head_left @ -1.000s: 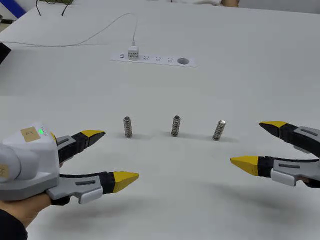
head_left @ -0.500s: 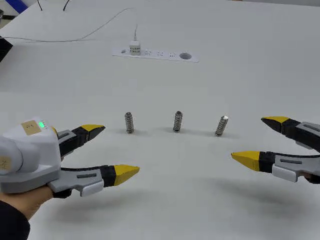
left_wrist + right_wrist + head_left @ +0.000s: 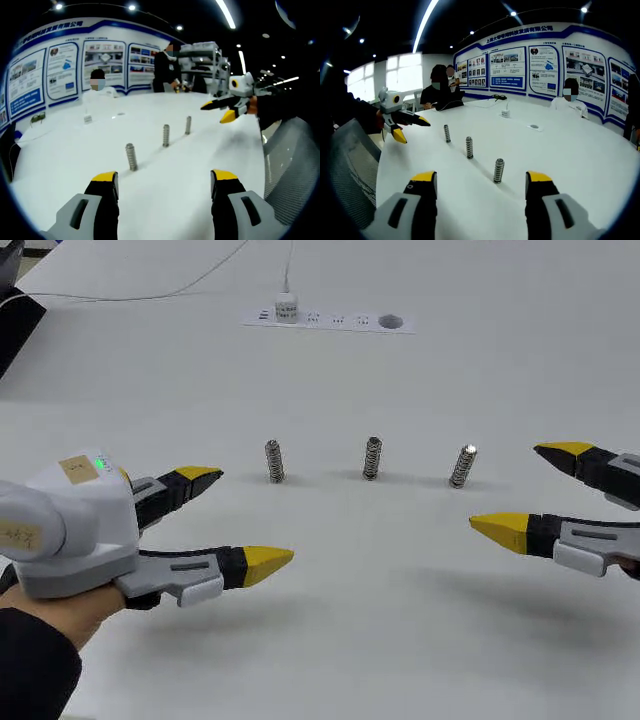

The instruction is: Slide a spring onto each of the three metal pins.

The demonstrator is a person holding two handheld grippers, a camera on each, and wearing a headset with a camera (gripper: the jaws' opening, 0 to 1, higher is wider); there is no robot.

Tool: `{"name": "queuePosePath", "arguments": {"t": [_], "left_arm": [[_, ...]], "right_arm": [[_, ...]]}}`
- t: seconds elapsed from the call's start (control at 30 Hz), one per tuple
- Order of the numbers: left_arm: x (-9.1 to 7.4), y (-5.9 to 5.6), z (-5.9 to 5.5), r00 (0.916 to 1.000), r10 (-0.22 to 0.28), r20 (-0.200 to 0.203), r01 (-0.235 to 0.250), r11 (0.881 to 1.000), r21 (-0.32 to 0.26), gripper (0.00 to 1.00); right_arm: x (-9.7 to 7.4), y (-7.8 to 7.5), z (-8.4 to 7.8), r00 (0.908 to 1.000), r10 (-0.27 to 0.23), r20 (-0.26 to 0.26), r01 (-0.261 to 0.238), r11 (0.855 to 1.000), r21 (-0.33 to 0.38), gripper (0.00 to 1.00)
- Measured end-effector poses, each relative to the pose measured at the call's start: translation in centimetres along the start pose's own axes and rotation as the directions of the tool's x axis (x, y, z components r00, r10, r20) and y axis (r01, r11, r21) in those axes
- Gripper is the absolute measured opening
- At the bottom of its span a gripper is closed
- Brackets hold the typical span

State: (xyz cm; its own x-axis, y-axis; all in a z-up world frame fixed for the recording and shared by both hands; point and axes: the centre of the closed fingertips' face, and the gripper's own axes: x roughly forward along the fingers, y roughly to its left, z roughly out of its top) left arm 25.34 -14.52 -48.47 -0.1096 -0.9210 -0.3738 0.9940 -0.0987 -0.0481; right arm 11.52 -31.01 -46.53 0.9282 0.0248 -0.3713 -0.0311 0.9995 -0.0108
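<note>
Three metal pins stand upright in a row on the white table, each with a spring coiled around it: the left pin (image 3: 274, 461), the middle pin (image 3: 372, 458) and the right pin (image 3: 463, 466). The same three pins show in the left gripper view (image 3: 131, 156) (image 3: 166, 135) (image 3: 188, 125) and in the right gripper view (image 3: 498, 170) (image 3: 468, 147) (image 3: 447, 133). My left gripper (image 3: 238, 519) is open, near and left of the left pin, with nothing between its fingers. My right gripper (image 3: 528, 490) is open to the right of the right pin, also holding nothing.
A white power strip (image 3: 326, 320) with a plugged-in adapter lies at the far side of the table, its cable running off to the left. People sit and stand behind the far table edge (image 3: 97, 82) (image 3: 438, 90). A mesh chair back (image 3: 290, 170) is beside the table.
The head camera tilted, so the whole scene sits lower and to the right. Both grippers stay open and hold about the same places beside the pins.
</note>
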Motion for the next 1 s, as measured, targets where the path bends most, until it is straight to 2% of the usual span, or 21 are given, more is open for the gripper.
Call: {"name": "queuePosePath", "arguments": {"t": [0.53,0.73,1.0], "left_arm": [[0.3,0.0,0.1,1.0000,-0.005,-0.002,0.005,1.000,0.002,0.77],[0.7,0.6,0.6,1.0000,-0.003,0.008,0.003,1.000,-0.006,0.76],[1.4,0.7,1.4,0.9996,-0.019,0.020,0.019,1.000,-0.003,0.77]], "right_arm": [[0.2,0.3,0.3,1.0000,-0.001,0.000,0.001,1.000,-0.013,0.73],[0.1,0.1,0.2,1.0000,-0.008,-0.004,0.008,1.000,-0.009,0.73],[-0.5,-0.5,0.6,0.9994,-0.035,0.008,0.035,0.999,-0.007,0.73]]}}
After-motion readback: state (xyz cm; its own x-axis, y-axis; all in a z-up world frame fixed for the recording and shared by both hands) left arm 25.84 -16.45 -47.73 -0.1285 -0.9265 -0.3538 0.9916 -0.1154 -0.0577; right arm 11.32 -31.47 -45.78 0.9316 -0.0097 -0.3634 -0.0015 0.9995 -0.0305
